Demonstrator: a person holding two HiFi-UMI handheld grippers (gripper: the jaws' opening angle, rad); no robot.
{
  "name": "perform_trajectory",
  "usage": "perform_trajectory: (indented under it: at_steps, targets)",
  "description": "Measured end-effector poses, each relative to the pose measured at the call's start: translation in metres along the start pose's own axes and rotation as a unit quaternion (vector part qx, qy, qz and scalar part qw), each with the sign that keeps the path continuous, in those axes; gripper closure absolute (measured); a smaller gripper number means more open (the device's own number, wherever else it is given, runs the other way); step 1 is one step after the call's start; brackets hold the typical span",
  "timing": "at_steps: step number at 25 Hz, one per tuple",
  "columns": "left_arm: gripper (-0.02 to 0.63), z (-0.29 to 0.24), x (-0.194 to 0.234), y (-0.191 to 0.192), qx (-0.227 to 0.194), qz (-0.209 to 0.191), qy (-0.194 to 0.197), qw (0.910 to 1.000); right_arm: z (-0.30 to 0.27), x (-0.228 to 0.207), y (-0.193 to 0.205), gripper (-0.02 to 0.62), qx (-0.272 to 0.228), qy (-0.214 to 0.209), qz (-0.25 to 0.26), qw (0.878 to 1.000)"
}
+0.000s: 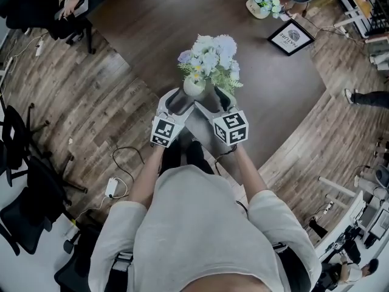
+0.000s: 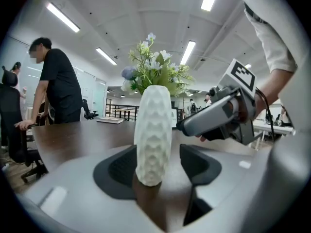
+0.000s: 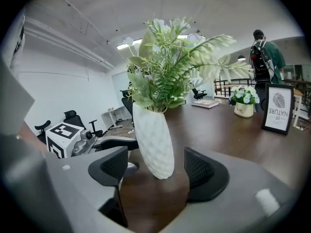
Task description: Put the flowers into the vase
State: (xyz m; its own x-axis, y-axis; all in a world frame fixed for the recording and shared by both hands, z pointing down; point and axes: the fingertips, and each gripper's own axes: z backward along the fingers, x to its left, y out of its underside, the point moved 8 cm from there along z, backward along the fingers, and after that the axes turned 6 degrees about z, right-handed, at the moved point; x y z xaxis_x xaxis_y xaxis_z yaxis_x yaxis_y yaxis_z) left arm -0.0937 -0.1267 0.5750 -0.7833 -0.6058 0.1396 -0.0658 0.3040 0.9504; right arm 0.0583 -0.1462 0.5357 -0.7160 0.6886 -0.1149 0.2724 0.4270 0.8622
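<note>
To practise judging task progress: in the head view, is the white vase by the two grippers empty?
No: the white vase holds a full bunch of pale flowers rising from its mouth.

the vase [image 2: 153,135] is white, patterned all over with small faceted dimples. the flowers [image 1: 211,56] are white, pale blue and lilac among green fern leaves. the table [image 1: 182,23] is dark brown wood grain, and the floor [image 1: 91,102] is grey-brown planks. the left gripper [image 2: 156,168] and right gripper [image 3: 156,166] are light grey, with black textured pads [image 3: 197,166] and white cubes [image 1: 163,131] bearing black square markers.
</note>
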Motion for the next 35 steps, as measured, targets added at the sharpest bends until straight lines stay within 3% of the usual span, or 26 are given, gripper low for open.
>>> perform_trajectory:
  at_steps: [7, 12, 20, 35]
  targets:
    - [0.588, 0.025, -0.014, -0.004, 0.01, 0.005, -0.008, 0.9999, 0.026, 0.0, 0.022, 0.283, 0.004, 0.01, -0.026, 1.0]
    - [0.595, 0.036, -0.032, -0.011, 0.008, 0.011, -0.02, 0.9997, 0.045, -0.003, 0.029, 0.343, -0.007, 0.011, -0.027, 1.0]
    - [0.595, 0.052, -0.057, -0.023, -0.003, 0.005, -0.038, 0.9993, 0.069, -0.007, 0.026, 0.594, -0.052, 0.036, -0.038, 0.997]
    - [0.595, 0.096, -0.094, -0.041, -0.025, -0.017, -0.006, 0.9995, 0.118, 0.042, 0.018, 0.597, -0.113, 0.088, -0.024, 0.989]
